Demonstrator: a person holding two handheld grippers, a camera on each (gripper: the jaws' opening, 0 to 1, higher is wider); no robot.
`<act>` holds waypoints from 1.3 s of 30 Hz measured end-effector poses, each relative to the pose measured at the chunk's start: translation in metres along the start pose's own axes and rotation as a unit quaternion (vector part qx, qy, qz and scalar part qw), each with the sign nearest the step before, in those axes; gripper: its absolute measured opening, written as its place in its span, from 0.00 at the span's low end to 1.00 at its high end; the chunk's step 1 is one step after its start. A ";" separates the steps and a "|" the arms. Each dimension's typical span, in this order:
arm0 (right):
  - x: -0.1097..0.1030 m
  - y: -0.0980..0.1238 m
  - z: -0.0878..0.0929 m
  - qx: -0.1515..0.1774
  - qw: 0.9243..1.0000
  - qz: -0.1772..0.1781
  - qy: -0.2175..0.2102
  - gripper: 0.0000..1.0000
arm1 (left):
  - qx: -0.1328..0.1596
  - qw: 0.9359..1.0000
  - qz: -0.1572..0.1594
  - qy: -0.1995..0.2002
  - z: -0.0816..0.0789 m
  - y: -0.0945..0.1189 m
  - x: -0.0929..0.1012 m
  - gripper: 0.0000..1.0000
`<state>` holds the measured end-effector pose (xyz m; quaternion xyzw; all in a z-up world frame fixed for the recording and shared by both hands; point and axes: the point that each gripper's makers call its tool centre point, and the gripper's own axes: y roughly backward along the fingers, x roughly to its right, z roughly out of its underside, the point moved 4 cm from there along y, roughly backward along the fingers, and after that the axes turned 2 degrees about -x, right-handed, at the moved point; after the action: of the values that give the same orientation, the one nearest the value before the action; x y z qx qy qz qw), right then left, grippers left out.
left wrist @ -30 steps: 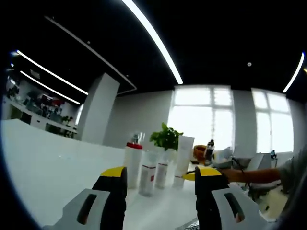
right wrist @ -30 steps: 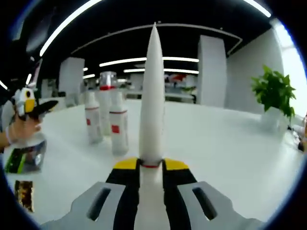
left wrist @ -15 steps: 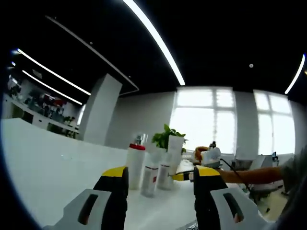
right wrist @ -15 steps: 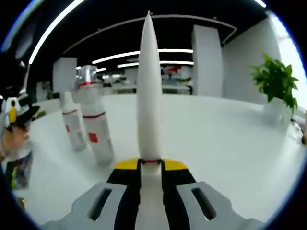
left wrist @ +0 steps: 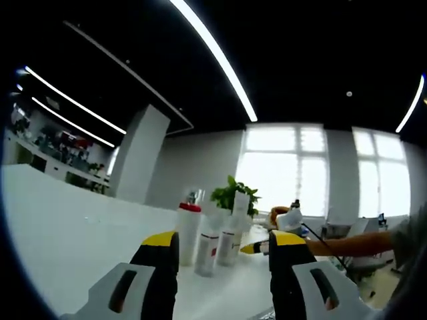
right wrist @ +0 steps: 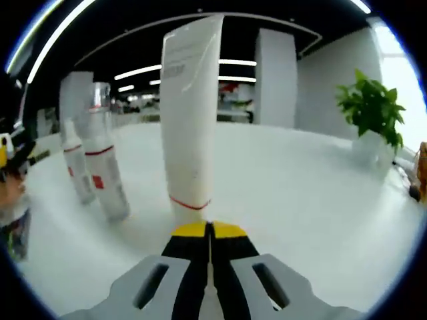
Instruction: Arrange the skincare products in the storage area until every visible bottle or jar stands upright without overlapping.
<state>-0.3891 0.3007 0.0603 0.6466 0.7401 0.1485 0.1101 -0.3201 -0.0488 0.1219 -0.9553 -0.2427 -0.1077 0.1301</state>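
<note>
– Surface?
– White table (right wrist: 313, 200), open office behind: ceiling light strips, white pillars, potted plant (right wrist: 371, 110) at right of the right gripper view.

– Item one?
– White tube (right wrist: 189, 120), upright on its cap, wide end up, centre of the right gripper view. Red line around the lower end.

– Right gripper (right wrist: 209, 231)?
– Yellow-tipped jaws pressed together, nothing seen between them. The tips sit just below the tube's cap; contact cannot be told.

– Other stock?
– Two small white bottles, red-labelled, upright at left of the tube: nearer bottle (right wrist: 110, 190), farther bottle (right wrist: 79, 177), apart from each other. In the left gripper view a red-capped bottle (left wrist: 187, 223) stands left of that group, tube at its right, plant just behind.

– Left gripper (left wrist: 223, 248)?
– Jaws wide apart, holding nothing, lower middle of its view, well short of the bottles. At right of that view, a person's forearm (left wrist: 347, 243) reaches toward the group.
</note>
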 end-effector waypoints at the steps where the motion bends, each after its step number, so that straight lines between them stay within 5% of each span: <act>1: 0.000 -0.001 -0.001 0.001 1.000 -0.002 -0.003 0.00 | 0.000 1.000 0.000 0.000 0.000 0.000 0.000 0.55; 21: -0.021 -0.032 -0.004 -0.005 0.998 0.021 -0.053 0.00 | 0.003 1.000 0.003 0.007 -0.001 0.001 0.000 0.56; 39: -0.047 -0.053 -0.014 0.002 1.000 0.017 -0.009 0.00 | 0.004 1.000 0.007 0.009 -0.001 0.000 0.003 0.56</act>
<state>-0.4369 0.2470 0.0527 0.6605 0.7283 0.1434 0.1130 -0.3178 -0.0475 0.1238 -0.9554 -0.2354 -0.1139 0.1372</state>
